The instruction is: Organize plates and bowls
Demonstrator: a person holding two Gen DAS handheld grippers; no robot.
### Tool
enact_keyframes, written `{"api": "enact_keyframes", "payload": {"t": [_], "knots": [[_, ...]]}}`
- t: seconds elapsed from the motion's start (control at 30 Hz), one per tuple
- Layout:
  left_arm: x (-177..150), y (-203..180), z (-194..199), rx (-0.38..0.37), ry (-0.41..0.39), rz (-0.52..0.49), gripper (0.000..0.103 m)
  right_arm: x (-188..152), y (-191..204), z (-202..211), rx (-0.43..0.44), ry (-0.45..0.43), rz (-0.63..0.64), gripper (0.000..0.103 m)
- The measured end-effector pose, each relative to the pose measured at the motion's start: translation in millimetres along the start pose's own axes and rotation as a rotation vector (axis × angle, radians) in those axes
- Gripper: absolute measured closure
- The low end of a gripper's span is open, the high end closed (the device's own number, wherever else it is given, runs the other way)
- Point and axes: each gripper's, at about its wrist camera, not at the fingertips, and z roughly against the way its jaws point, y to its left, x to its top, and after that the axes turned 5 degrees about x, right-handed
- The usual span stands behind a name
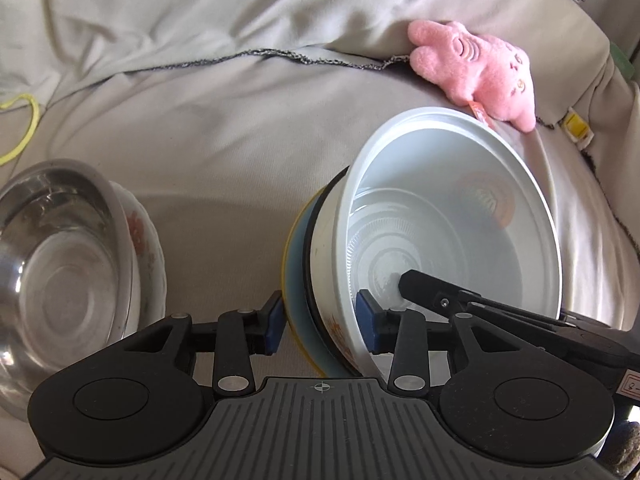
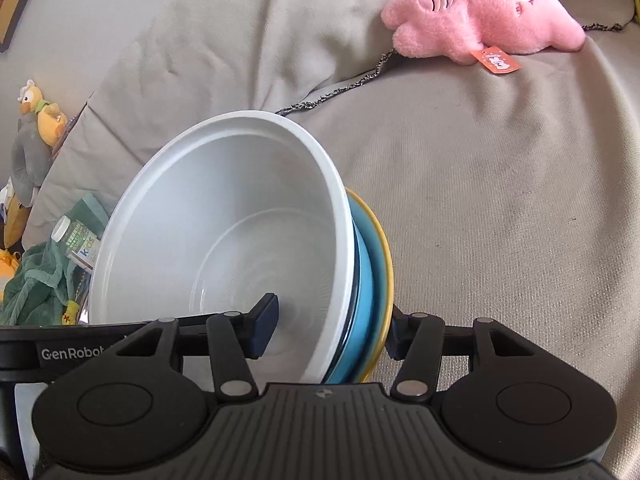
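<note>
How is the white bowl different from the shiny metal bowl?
The white bowl is tipped up on its side, stacked with a blue plate; the metal bowl sits nearly upright on a flowered dish. Both grippers, left and right, clamp the white bowl's stack; nothing grips the metal bowl. Both are round and look empty.

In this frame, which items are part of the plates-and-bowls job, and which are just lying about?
Job: white bowl; blue plate with yellow rim; steel bowl in floral dish.
Lying about: pink plush toy; duck plush; green cloth; bottle.
</note>
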Motion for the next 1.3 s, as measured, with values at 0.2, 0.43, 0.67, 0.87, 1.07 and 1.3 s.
{"api": "enact_keyframes", "payload": {"t": [0.2, 0.43, 0.67, 0.87, 1.07, 1.3], "knots": [[3, -9, 0, 0.029, 0.035, -0.074, 0.060, -3, -1, 3, 0.018, -0.015, 0.022, 0.050], [5, -11, -8, 0.022, 0.155, -0.098, 0.060, 1, -4, 14, 0.042, -0.041, 0.020, 0.051], [23, -2, -11, -0.006, 0.291, 0.044, 0.068, 1, -9, 21, 0.053, -0.052, 0.009, 0.051], [31, -14, 9, 0.100, 0.268, -0.012, 0.073, 5, -20, 32, 0.087, -0.084, -0.037, 0.053], [43, -21, 27, 0.090, 0.210, -0.071, 0.074, 4, -19, 32, 0.069, -0.089, -0.026, 0.053], [51, -12, 35, 0.037, 0.230, -0.047, 0.070, 4, -25, 38, 0.094, -0.109, -0.046, 0.053]]}}
